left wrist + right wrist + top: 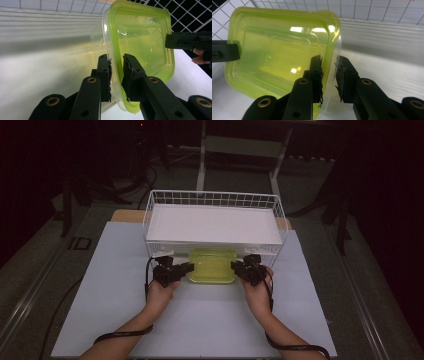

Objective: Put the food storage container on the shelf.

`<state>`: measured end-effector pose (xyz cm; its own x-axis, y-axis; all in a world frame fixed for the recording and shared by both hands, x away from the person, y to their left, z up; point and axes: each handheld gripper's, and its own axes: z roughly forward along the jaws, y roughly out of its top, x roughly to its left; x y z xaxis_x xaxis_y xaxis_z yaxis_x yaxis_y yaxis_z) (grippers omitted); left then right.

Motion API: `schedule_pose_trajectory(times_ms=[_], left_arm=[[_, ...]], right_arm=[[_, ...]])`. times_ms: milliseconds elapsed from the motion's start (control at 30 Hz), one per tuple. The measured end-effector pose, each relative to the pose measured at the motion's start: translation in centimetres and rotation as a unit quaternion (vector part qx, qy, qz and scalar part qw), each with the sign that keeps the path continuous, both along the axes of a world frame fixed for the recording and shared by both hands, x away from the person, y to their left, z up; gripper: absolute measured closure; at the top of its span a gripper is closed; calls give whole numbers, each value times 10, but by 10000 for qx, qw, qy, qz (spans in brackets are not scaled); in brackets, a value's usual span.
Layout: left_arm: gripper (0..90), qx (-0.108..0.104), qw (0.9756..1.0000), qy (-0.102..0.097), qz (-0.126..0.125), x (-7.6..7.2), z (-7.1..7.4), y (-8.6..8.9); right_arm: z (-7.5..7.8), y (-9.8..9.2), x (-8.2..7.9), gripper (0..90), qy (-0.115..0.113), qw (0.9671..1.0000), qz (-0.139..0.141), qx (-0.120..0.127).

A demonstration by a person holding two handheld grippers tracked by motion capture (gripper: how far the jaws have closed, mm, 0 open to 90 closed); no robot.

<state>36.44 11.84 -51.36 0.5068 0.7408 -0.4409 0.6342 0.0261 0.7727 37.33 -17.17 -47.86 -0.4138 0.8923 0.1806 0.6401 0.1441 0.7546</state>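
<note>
Spreading wide and pale under everything: the white surface (200, 320), with two forearms coming in from the near edge.

Standing at the far side of it: a white wire basket (215, 200), carrying a flat white panel (212, 224) across its top.

Lying just in front of the basket, partly tucked under its near edge: a translucent yellow-green plastic container (212, 265), lid on, resting between the two hands.

Flanking the container at its left edge: the left gripper (186, 268), held in the left hand (160, 292). In the left gripper view, straddling the lid's rim (115, 75) with one jaw on either side, a thin gap showing on each side of the rim; jaws nearly closed yet not pressing, so sitting loosely open around the edge.

Flanking the container at its right edge: the right gripper (236, 266), held in the right hand (257, 295). In the right gripper view, bracketing the container's rim (329, 75) likewise, one jaw against the green side, the other standing clear on the outer side; jaws parted a little, not clamping.

Showing at the far edge of each gripper view: the other gripper's black jaw tip reaching the opposite rim of the container.
</note>
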Motion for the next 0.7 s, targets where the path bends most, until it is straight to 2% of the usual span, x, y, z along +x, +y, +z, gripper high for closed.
schedule_pose_trajectory(times_ms=[100, 233, 300, 433, 567, 600, 633, 667, 700], left_arm=[[752, 62, 10000, -55, 23, 1, 0, -1], [720, 122, 9998, -121, 42, 2, 0, -3], [698, 108, 9998, -152, 76, 2, -1, -5], [666, 152, 9996, -226, 119, 4, -2, -5], [637, 131, 9996, -215, 136, 7, -3, -4], [637, 184, 9996, -186, 132, 8, -3, -5], [631, 259, 9994, -176, 122, 9, -4, -6], [586, 148, 9998, -110, 125, 10, -6, -5], [584, 68, 9998, -85, 138, 11, -8, -4]], right_arm=[[-1, 1, 0, 745, -56, 10000, -37, -35], [-4, 5, -3, 731, -320, 9992, -98, -222], [-6, 5, -3, 725, -337, 9992, -165, -118], [-9, 7, -3, 677, -434, 9988, -208, -91], [-11, 7, 0, 660, -402, 9988, -286, 54], [-12, 8, 0, 659, -405, 9987, -309, 64], [-12, 9, 0, 678, -479, 9981, -365, -108], [-14, 11, -1, 659, -549, 9976, -354, -240], [-17, 12, 0, 652, -545, 9975, -349, -297]])
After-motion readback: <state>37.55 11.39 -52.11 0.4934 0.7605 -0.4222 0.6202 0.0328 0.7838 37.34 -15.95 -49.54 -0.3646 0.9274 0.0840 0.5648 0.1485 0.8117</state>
